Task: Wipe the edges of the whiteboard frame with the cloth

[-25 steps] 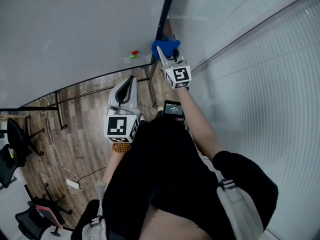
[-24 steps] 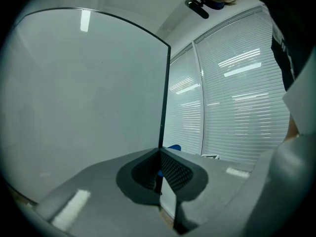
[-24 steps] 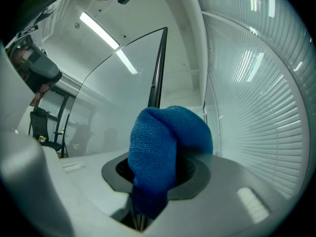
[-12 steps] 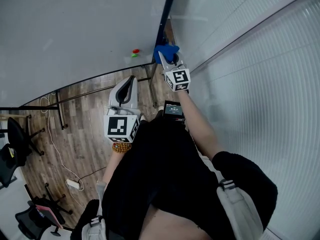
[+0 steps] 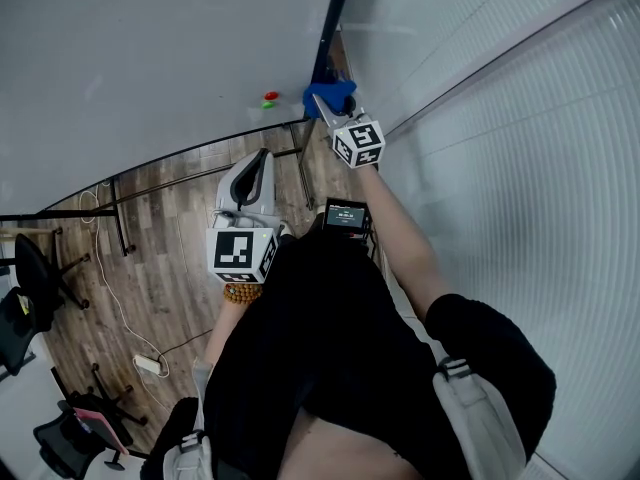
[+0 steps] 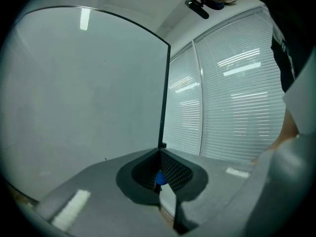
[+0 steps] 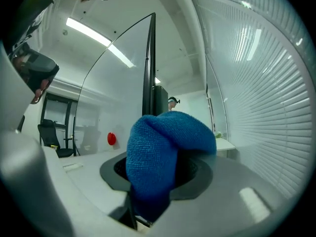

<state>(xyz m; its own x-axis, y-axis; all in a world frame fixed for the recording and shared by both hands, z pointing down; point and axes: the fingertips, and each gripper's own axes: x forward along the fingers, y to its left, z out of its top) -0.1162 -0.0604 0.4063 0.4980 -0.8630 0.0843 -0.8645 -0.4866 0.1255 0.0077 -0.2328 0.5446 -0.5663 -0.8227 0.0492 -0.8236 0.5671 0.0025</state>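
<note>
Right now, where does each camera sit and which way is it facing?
Head view: on the head, looking steeply down the whiteboard to the floor; torso, left gripper and right gripper show.
Left gripper view: on the left gripper, facing the frame and blinds; shut jaws and shirt show.
Right gripper view: on the right gripper, facing the frame edge-on; jaws shut on the cloth.
Shared: all three see frame and cloth.

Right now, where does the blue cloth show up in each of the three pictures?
Head view: top centre, the blue cloth sits at the tip of the right gripper, against the whiteboard frame.
Left gripper view: a small blue speck low at centre.
Right gripper view: large, at centre, clamped in that gripper.
Shared landmark: the dark upright edge of the whiteboard frame, seen in all three.
</note>
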